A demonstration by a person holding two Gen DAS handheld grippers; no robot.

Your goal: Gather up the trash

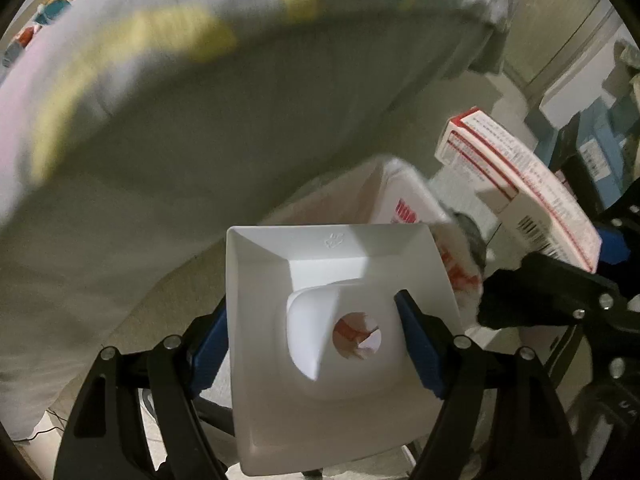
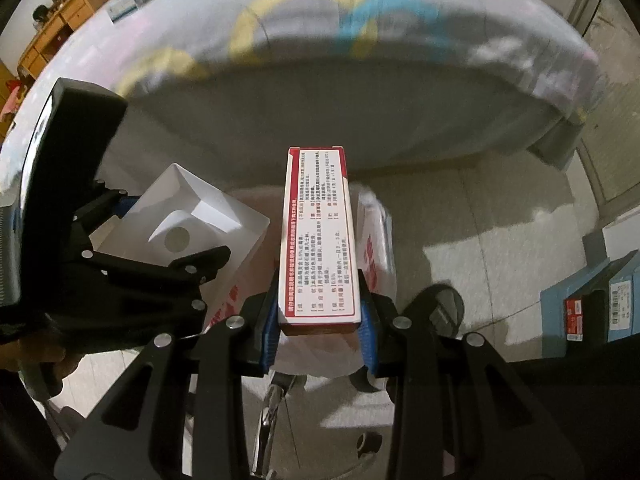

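My left gripper (image 1: 316, 340) is shut on a white square moulded tray (image 1: 280, 320) with a round hole in its raised middle. One blue pad sits outside its left wall and the other inside it. My right gripper (image 2: 319, 332) is shut on a long red-and-white printed carton (image 2: 316, 232), which points away from the camera. Both grippers point steeply down over a white plastic bag (image 2: 378, 256) with red print, open on the floor. The right wrist view shows the left gripper (image 2: 172, 232) with its tray (image 2: 200, 208) at the left. The carton (image 1: 520, 184) is at the right of the left wrist view.
A table draped in a pale cloth (image 2: 320, 52) with coloured rings fills the upper part of both views, its edge just beyond the bag. Blue boxes (image 2: 600, 304) stand on the tiled floor at the right. A metal chair leg (image 2: 270, 408) lies below the right gripper.
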